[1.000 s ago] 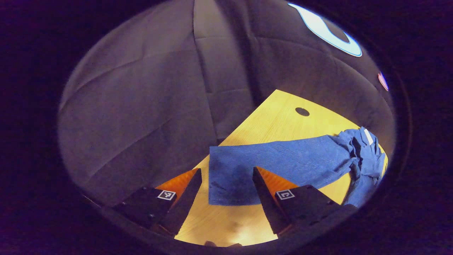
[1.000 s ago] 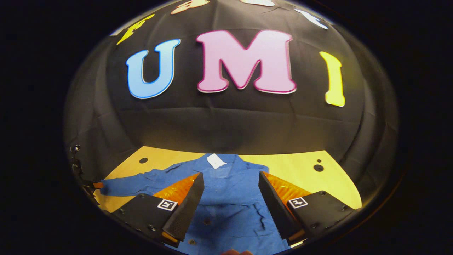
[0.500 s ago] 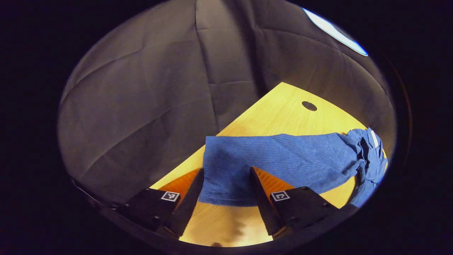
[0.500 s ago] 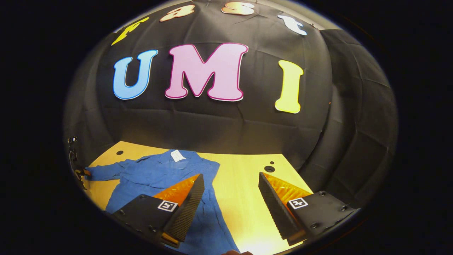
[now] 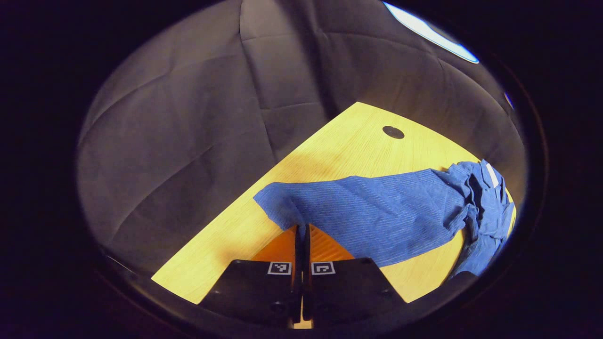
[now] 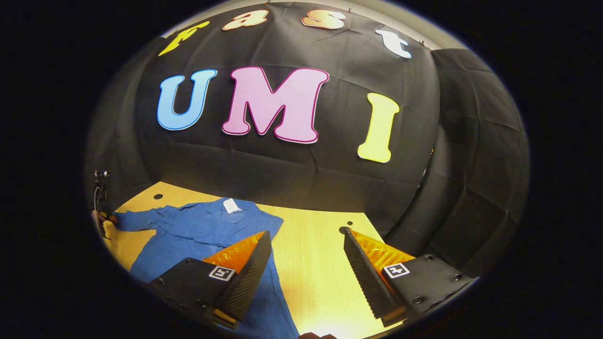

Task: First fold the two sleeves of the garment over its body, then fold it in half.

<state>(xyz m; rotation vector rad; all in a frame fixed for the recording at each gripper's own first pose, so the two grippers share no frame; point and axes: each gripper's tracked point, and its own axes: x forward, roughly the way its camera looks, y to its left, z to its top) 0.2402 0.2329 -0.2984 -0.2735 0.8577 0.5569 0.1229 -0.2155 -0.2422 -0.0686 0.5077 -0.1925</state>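
In the left gripper view, the left hand-held gripper (image 5: 301, 230) has its two fingers pressed together, and the cuff end of the blue sleeve (image 5: 372, 212) is pinched between their tips. This cuff end is lifted a little and bunched at the pinch, while the rest of the sleeve runs to the right over the yellow wooden worktop (image 5: 330, 150). At the right edge of this view the sleeve joins the crumpled body of the blue garment (image 5: 485, 202), where a small white label (image 5: 491, 174) is visible. A dark round hole (image 5: 393, 132) sits in the worktop beyond the sleeve, well apart from it. In the right gripper view, the garment (image 6: 198, 226) lies flat on the left part of the worktop (image 6: 311, 249), with its white label (image 6: 230, 205) near the far edge, at the collar. One sleeve (image 6: 134, 220) stretches to the left, and at its end a small part of the other gripper shows at the edge of the view, too small to tell more. The right hand-held gripper (image 6: 306, 263) is open, its fingers wide apart and holding nothing. Its left finger (image 6: 245, 278) is over the right edge of the garment, and its right finger (image 6: 370, 278) is over bare worktop.
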